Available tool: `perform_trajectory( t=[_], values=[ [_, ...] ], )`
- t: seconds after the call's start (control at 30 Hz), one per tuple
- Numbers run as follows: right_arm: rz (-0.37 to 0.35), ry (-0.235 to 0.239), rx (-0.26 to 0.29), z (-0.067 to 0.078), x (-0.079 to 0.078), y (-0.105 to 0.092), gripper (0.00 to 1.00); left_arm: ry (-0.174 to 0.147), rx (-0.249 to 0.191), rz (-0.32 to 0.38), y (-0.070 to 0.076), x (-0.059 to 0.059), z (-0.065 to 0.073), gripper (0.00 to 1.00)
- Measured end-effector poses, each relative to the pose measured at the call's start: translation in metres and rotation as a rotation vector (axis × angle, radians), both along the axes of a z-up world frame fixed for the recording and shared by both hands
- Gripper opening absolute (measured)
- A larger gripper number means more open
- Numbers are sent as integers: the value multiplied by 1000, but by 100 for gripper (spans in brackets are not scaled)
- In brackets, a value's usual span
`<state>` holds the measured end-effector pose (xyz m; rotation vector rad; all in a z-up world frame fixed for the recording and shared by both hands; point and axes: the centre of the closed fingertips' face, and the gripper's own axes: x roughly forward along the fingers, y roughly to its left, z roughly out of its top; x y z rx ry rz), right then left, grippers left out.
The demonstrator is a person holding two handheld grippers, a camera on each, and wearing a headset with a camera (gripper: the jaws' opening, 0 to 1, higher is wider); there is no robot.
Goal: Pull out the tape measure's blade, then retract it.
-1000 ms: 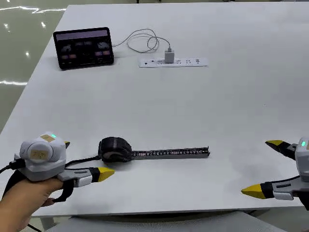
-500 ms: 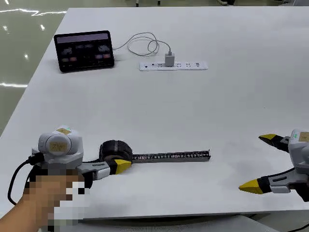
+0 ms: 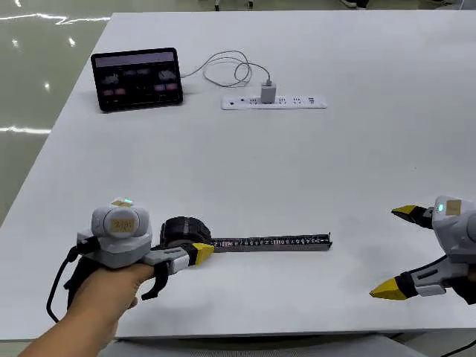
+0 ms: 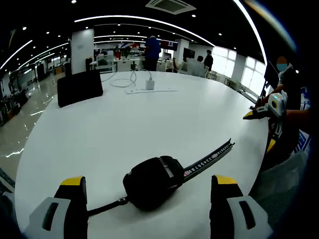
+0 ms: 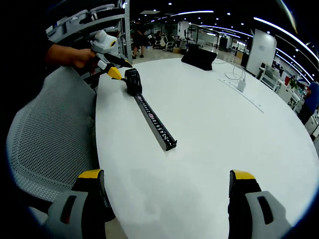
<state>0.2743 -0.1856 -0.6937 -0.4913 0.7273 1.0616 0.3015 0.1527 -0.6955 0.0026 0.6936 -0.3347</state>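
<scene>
- Inspecting the tape measure [image 3: 245, 238]: its dark rounded case [image 3: 183, 230] sits on the white table [image 3: 297, 163] close to the front edge, on the person's left. The blade [image 3: 271, 241] is drawn part-way out and lies on the surface.
- Left gripper [image 4: 149, 180]: the jaws are spread, one on either side of the case. The left gripper view shows a gap on each side, so nothing is clamped.
- Right gripper [image 3: 394, 251]: the jaws are wide apart and empty, well apart from the blade's hooked end [image 3: 328, 239], on the person's right.
- Handling, case (judgement): it looks hard, compact and dense for its bulk. The rounded rim may slip between the jaws, so the grip is best taken across the flat faces.
- Handling, blade (judgement): it is thin, springy strip that is stiff along its run but liable to kink if folded. It is best taken at the hooked end, not mid-span. A spring return is likely, so a free release could whip back (the lock's setting cannot be read).
- Orientation: the long axis runs across the bench, roughly parallel to the near edge. The case mouth faces the person's right, and the hooked end points towards the right gripper.
- A dark strap [image 4: 105, 206] trails from the case towards one left jaw.
</scene>
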Motion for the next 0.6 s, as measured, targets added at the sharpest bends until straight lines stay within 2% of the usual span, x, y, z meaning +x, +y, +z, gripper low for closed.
perform_trajectory(
  t=[0.07, 0.1, 0.17, 0.2, 0.27, 0.43, 0.53, 0.6],
  values=[
    [14, 1, -11, -1, 4, 2, 100, -22, -101, -1, -12, 3, -1, 100],
    [20, 3, -12, -1, 7, 4, 100, -2, -106, 22, -10, 1, -6, 100],
    [34, 4, -20, -1, 10, 6, 100, 13, -100, 30, -10, 3, -12, 100],
    [40, 2, -22, 0, 12, 8, 100, -5, -84, 24, -11, 5, -10, 100],
    [54, 2, -25, 1, 15, 11, 100, -48, -20, 12, -5, 11, -10, 100],
    [100, 5, -49, -1, 19, 16, 100, -39, -47, 55, -4, 15, -14, 100],
    [132, 9, -71, -3, 22, 20, 100, -52, -29, 49, -5, 15, -15, 100],
    [153, 16, -79, -4, 24, 25, 100, -60, -37, 49, -7, 15, -15, 100]
  ],
)
